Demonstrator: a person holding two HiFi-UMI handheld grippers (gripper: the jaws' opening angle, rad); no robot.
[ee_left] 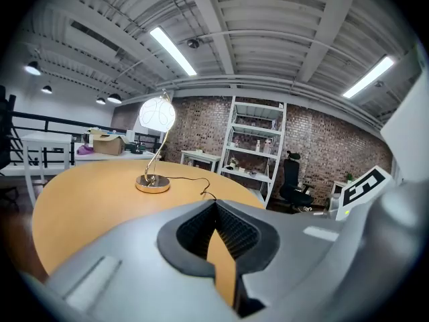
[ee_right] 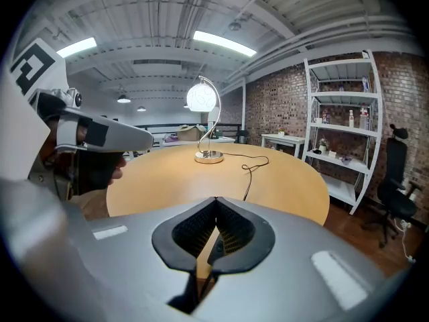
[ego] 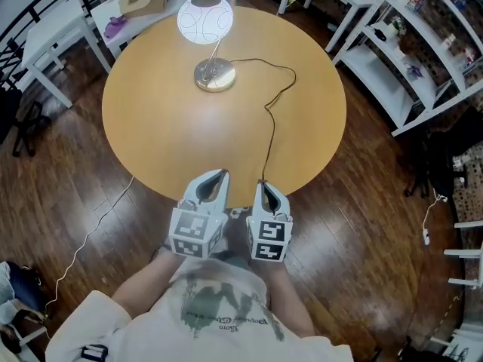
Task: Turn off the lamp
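The lit white-globe lamp (ego: 204,19) on its brass base stands far across the round wooden bench (ego: 166,127) from the left gripper (ego: 221,175) and right gripper (ego: 265,185), whose jaws are closed and empty; it looks fragile and top-heavy, so handle the base rather than the globe.

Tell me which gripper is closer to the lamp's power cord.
Right. The right gripper sits at the near edge of the table, just beside where the cord runs off it. The left gripper is at the same edge, farther to the cord's left.
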